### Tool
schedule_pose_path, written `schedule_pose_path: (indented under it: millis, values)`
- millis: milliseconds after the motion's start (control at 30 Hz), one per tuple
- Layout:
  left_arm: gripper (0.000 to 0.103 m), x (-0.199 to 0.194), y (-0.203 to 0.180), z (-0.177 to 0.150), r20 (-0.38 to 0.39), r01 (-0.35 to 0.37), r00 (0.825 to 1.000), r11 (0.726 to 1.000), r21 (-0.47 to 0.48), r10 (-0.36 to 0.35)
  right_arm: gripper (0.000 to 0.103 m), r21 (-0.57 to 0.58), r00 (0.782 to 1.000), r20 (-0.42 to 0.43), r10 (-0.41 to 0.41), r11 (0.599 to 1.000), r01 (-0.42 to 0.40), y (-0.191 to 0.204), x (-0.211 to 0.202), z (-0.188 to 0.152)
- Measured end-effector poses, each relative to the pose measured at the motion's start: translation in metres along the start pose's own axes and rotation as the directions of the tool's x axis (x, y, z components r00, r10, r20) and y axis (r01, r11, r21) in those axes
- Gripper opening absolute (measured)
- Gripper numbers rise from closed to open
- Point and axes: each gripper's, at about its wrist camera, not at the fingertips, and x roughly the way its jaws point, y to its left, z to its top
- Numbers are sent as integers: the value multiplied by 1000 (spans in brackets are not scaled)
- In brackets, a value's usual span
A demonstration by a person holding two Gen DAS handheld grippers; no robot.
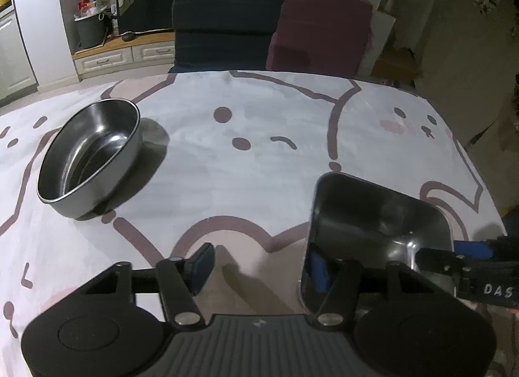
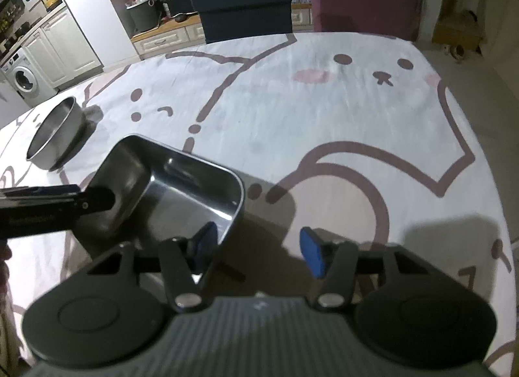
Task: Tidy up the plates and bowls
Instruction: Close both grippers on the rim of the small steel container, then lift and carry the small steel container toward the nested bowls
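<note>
A square steel dish [image 1: 379, 221] sits on the cartoon-print tablecloth [image 1: 259, 156], near the front right in the left wrist view. My left gripper [image 1: 261, 268] straddles the dish's left wall, one blue pad inside and the other well outside, so it is open. My right gripper [image 2: 258, 249] straddles the opposite wall of the dish [image 2: 168, 182] the same way, with a wide gap, and is open too. A round steel bowl [image 1: 87, 156] stands apart to the left, also visible in the right wrist view as the bowl [image 2: 55, 133].
A dark blue chair [image 1: 227, 17] and a maroon chair [image 1: 321, 30] stand against the table's far edge. Cabinets and a washing machine [image 2: 24, 80] line the left side of the room. The table's right edge [image 2: 493, 150] drops off to the floor.
</note>
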Motion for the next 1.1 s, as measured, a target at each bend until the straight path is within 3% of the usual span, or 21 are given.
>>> schedule_pose_path:
  millis: [133, 333, 500, 567, 667, 733, 800, 1100]
  values:
    - [46, 0, -5, 0, -10, 3, 1000, 1000, -21, -3, 55, 13, 1000, 2, -2, 1000, 2, 5, -4, -4]
    - [46, 1, -2, -4, -25, 23, 999, 998, -62, -25, 53, 10, 999, -34, 35, 999, -35, 9, -2, -10]
    - [46, -2, -3, -9, -52, 51, 997, 998, -41, -53, 42, 43, 1000, -7, 18, 999, -18, 5, -7, -8]
    - [45, -4, -3, -11, -60, 63, 996, 997, -33, -65, 33, 61, 1000, 0, 24, 998, -24, 3, -9, -8]
    - [30, -5, -2, -13, -78, 113, 990, 991, -68, -119, 16, 78, 999, 13, 43, 996, -44, 2, -10, -6]
    - [14, -6, -3, -14, -90, 136, 986, 987, -86, -143, 9, 82, 998, 23, 56, 995, -58, 4, -11, -6]
    - [10, -9, -6, -17, -95, 148, 983, 985, -91, -156, 9, 78, 998, 33, 51, 995, -54, 5, -14, -5]
    - [10, -50, -9, -22, -41, 162, 985, 984, -70, -165, 9, 66, 996, 71, 45, 997, -50, 12, -38, -11]
